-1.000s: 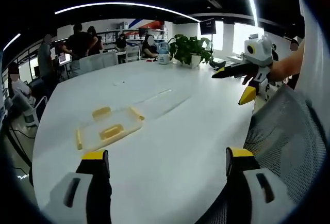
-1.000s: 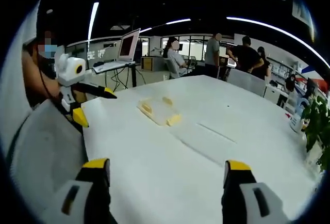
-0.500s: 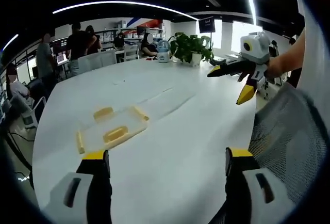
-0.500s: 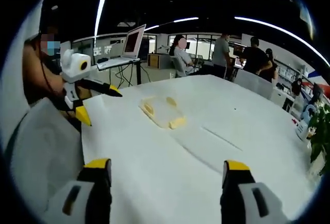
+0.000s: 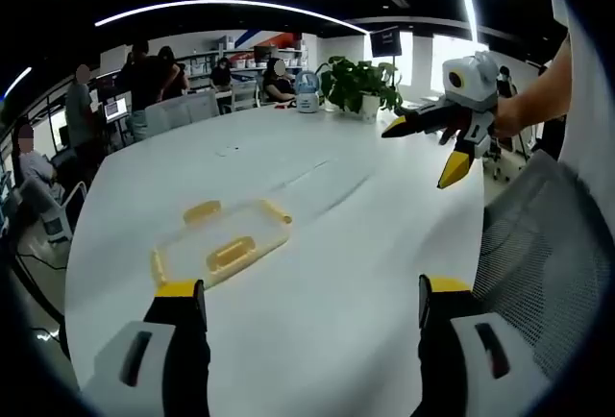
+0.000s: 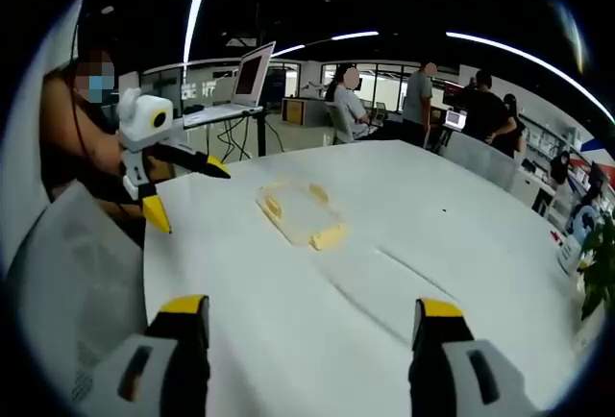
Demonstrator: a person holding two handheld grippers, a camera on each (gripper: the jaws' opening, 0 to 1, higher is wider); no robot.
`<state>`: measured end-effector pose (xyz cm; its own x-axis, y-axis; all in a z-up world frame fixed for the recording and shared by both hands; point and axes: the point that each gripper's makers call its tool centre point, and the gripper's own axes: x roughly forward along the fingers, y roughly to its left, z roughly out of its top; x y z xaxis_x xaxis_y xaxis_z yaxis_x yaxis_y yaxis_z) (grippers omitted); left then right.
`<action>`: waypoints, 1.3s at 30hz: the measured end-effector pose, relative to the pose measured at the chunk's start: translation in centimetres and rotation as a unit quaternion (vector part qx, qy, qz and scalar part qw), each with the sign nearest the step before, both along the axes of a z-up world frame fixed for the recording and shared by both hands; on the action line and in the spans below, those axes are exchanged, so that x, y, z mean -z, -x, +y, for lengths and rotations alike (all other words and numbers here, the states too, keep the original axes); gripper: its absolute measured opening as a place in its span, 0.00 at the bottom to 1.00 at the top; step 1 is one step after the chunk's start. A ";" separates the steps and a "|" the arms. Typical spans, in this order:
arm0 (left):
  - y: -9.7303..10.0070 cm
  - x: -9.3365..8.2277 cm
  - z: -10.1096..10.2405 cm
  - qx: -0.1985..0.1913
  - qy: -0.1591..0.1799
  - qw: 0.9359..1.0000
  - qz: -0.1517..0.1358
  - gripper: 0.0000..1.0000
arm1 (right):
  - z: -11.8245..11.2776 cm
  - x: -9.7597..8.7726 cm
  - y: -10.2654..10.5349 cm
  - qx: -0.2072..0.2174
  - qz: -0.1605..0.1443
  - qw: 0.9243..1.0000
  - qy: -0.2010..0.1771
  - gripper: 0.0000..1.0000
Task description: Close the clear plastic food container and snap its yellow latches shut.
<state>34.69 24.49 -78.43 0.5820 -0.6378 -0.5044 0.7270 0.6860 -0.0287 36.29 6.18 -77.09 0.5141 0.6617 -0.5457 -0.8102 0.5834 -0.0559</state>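
Left gripper view: left gripper [image 5: 306, 294] jaws spread wide, grasping nothing, held above white table [image 5: 365, 234]. Clear plastic food container [image 5: 223, 245] lies flat on table, ahead and left of jaws, well apart from them; yellow latches [image 5: 230, 255] visible along its edges. Right gripper [image 5: 444, 146] enters from right, raised over table, jaws parted, empty. Potted plant [image 5: 357, 85] at far table end.

Right gripper view: right gripper [image 6: 306, 309] released; container [image 6: 300, 213] mid-table; left gripper [image 6: 183, 192] hovers beside table edge.
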 end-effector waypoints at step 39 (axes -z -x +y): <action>-4.6 2.2 2.9 0.017 -0.043 0.999 0.016 0.87 | 4.3 1.7 -5.2 -0.063 0.000 0.998 0.031 0.80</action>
